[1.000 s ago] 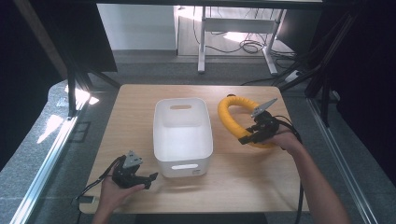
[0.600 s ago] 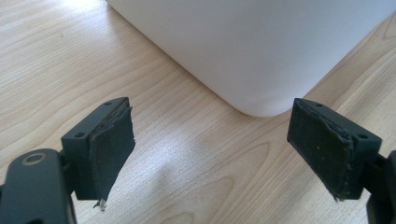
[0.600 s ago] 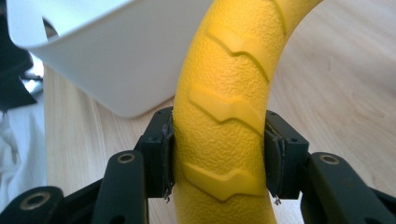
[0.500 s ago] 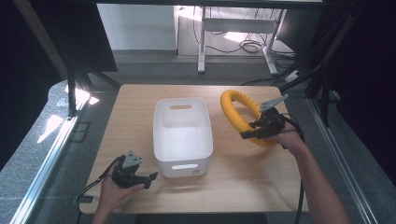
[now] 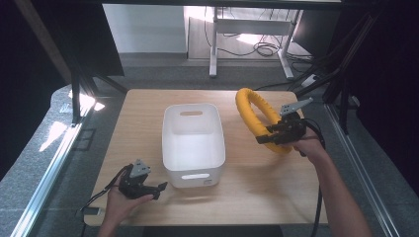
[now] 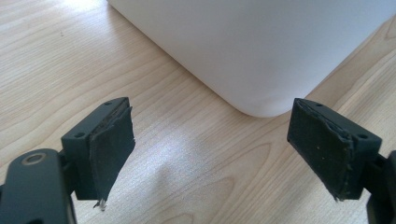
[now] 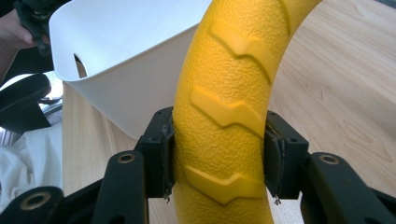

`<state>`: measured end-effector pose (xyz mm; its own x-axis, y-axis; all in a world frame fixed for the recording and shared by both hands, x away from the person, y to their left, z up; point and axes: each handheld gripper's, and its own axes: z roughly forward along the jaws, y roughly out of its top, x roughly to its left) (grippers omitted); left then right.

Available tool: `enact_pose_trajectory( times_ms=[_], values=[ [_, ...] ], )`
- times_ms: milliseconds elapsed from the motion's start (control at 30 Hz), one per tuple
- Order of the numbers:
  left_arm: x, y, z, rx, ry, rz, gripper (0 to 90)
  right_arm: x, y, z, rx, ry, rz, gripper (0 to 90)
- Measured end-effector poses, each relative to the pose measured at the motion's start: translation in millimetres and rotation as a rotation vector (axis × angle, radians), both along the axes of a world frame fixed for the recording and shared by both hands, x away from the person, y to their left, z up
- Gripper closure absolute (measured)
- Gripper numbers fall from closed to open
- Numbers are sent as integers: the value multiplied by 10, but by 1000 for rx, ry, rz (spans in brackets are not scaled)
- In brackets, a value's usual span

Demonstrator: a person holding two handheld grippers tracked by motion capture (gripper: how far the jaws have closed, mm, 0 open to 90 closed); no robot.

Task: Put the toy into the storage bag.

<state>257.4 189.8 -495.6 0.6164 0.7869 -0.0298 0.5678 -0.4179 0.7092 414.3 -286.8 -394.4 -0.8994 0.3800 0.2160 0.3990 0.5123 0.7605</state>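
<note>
Aloft, yellow ring [image 5: 253, 114], right gripper [image 5: 270, 137] clamped

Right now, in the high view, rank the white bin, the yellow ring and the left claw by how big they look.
1. white bin, clearly largest.
2. yellow ring, tilted off the table in the right claw, so partly foreshortened.
3. left claw, smallest.

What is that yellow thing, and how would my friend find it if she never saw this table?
Start at the wooden table, then find the white bin in its middle. To the bin's right, the right gripper pinches a yellow ring and tips it up off the wood. It is the one bright, round thing there, with raised arrow-shaped ridges on its bumpy skin.
</note>
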Motion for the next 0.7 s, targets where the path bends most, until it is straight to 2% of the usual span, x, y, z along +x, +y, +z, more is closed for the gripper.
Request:
enact_pose_trajectory(
  times_ms=[233,700],
  values=[
    [-3,5,5,-4,-5,2,149,-36,46,113,22,-28,11,519],
    [-2,1,4,-1,0,1,148,-66,78,174,49,-38,22,519]
  ],
)
